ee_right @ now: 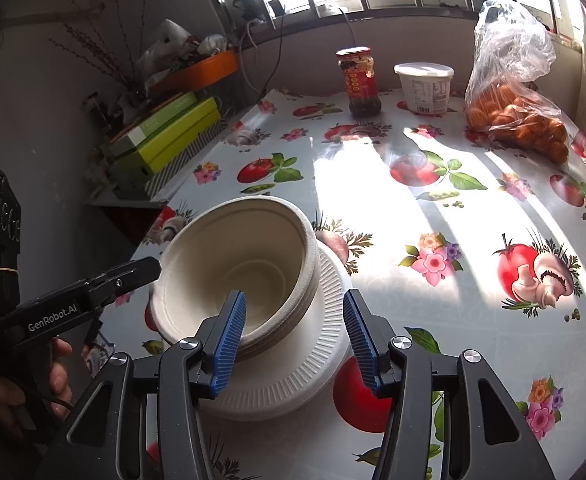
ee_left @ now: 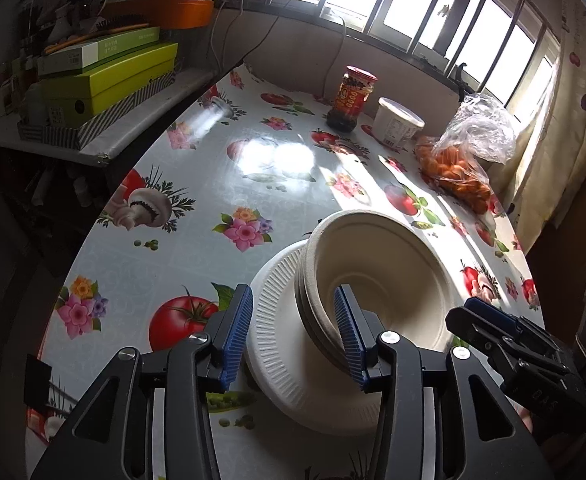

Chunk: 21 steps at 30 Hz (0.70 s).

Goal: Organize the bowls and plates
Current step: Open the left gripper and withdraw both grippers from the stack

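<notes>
From the left wrist view, the left gripper (ee_left: 297,336) has its blue fingers (ee_left: 237,332) apart, straddling the near left rim of the stack of bowls (ee_left: 385,276); one finger sits inside the top bowl and the other outside, over the ribbed plates (ee_left: 277,344), with no pad seen pressing the wall. The bowls are nested and tilted, resting on the plates, which lie on the bench (ee_left: 213,184) with its fruit-and-flower cloth. The right gripper (ee_left: 489,320) shows at the stack's right side. A jar (ee_left: 353,100), a white tub (ee_left: 397,122) and a bag of oranges (ee_left: 461,160) stand well apart near the window.

From the right wrist view, the right gripper (ee_right: 295,332) also has its fingers (ee_right: 231,340) apart, around the near right rim of the same bowls (ee_right: 241,260), touching nothing clearly. The plates (ee_right: 313,356) sit beneath.

The bowls appear set down and both grips released. To finish well, I judge each gripper should draw straight back from the rim without catching it, since the tilted bowls could slide off the plates if a finger snags the edge.
</notes>
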Motion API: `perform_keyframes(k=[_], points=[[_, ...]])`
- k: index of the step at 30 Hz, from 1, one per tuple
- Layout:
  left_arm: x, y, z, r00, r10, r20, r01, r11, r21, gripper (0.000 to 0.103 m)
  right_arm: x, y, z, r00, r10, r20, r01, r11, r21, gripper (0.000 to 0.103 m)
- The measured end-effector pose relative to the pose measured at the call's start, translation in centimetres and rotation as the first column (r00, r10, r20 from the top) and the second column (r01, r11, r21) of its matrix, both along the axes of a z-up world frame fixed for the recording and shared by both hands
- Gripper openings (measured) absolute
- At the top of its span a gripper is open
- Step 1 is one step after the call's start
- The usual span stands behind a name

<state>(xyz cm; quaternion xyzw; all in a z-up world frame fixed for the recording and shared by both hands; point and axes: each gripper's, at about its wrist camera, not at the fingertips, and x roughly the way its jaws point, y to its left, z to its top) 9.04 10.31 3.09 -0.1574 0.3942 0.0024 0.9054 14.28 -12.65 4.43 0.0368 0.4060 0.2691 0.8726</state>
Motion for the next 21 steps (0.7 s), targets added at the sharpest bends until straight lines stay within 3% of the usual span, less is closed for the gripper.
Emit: perform_keyframes(k=[3, 12, 21], points=[[-1.2, 0.1, 0.1, 1.0, 0.015, 0.018, -0.016, 1.0, 0.027, 0.046, -1.1, -0.6, 0.2, 0.999, 0.0, 0.043, 0.001, 1.0, -0.021, 0.051], [-4.5, -0.8, -1.2, 0.999, 0.034, 0.027, -0.037, 0.994, 0.104, 0.046, -3.8, -2.6, -0.8, 0.998, -0.009, 0.062, 0.012, 0.998, -0.063, 0.055], [-6.7, -2.3, -3.4, 1.0, 0.009, 0.016, -0.011, 0.992, 0.128, 0.046, -6.1, -3.0, -2.4, 0.996, 0.011, 0.087, 0.0, 0.991, -0.131, 0.062]])
